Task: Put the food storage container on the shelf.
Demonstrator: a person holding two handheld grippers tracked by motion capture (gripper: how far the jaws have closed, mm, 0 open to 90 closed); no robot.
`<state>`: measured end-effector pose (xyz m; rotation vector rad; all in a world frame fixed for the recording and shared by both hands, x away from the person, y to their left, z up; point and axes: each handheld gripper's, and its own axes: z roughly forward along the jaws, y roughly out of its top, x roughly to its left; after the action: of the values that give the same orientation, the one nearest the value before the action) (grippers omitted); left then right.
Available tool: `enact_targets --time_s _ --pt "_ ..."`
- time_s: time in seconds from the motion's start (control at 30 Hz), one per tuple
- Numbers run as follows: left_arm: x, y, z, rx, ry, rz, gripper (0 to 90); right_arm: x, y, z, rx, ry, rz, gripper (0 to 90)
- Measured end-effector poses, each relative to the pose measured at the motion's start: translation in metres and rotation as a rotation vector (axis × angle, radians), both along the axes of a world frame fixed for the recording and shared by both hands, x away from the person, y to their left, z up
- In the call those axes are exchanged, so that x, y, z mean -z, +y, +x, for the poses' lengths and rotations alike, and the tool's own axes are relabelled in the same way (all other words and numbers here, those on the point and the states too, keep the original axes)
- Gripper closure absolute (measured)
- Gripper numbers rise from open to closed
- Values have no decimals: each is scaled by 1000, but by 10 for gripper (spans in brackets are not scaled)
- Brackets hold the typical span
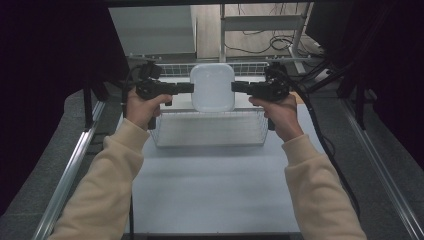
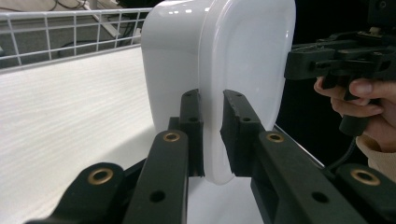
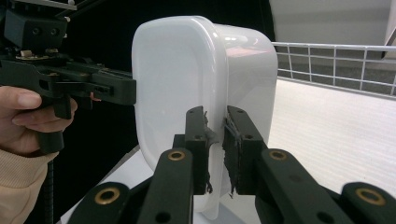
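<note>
Container [image 1: 212, 87] in mid-air, white plastic with rounded corners, held up above the wire basket [image 1: 210, 131] and tipped so its broad face looks toward the high camera. Two grippers have it, one on each side. The left gripper [image 1: 189, 88] comes in from the container's left edge, the right gripper [image 1: 235, 87] from its right edge, both roughly level and pointing at each other across the container.

In the left gripper view the left gripper [image 2: 212, 135] is clamped on the container's [image 2: 243, 60] rim, one black pad on either face of the thin flange, with the rounded body of the tub bulging away to one side. Beyond the container the other hand [image 2: 362, 107] grips its black handle. In the right gripper view it is the mirror of that: the right gripper [image 3: 215, 149] is pinched shut on the rim of the container [image 3: 177, 79], its pads worn and frayed at the edges, and the far hand [image 3: 23, 116] holds the opposite gripper just beside the container's other edge.

Below the container, the basket sits on the pale tabletop [image 1: 210, 190], its white wire wall [image 2: 60, 32] running behind the container in the left gripper view and also in the right gripper view [image 3: 336, 65]. The container clears the basket's rim; I cannot tell whether anything lies inside it. The person's cream sleeves [image 1: 107, 185] reach in from the near edge of the tabletop, either side of the basket.
</note>
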<state>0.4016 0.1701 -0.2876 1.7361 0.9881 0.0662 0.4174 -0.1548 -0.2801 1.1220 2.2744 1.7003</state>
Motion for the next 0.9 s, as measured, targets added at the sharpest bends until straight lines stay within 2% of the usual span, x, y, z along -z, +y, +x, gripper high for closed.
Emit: enact_targets --time_s 0.13,0.17,0.2,0.23,0.53,0.57,0.63,0.7,0.73,0.77,0.8,0.83,0.87,0.9 --pt "2 1 12 -5 27 -2 793 -1 2 11 8 33 -4 802" --pt "4 1 16 -5 41 -4 793 1 3 17 9 58 -5 802" --pt "5 1 18 -5 47 -5 793 1 3 17 9 58 -5 802" --pt "8 2 23 -7 66 -10 793 4 3 24 11 84 -6 801" --pt "10 6 41 -8 108 -23 793 5 6 45 8 154 -9 798" --pt "10 7 44 -8 122 -30 792 4 7 50 14 173 -8 795" --pt "9 7 50 -13 144 -43 792 4 8 52 18 181 -4 795" --pt "9 8 56 -18 164 -52 790 4 9 61 32 223 6 789" --pt "9 8 59 -19 169 -58 790 4 9 61 32 223 6 789" --pt "10 9 67 -18 197 -73 785 4 9 66 38 251 17 781" --pt "10 9 67 -18 197 -73 783 4 9 66 38 251 17 781" --pt "11 11 74 -21 229 -92 778 4 10 73 41 275 29 773" --pt "11 11 74 -21 229 -92 774 4 10 73 41 275 29 773" --pt "12 12 77 -22 245 -101 774 4 10 75 46 286 36 770"
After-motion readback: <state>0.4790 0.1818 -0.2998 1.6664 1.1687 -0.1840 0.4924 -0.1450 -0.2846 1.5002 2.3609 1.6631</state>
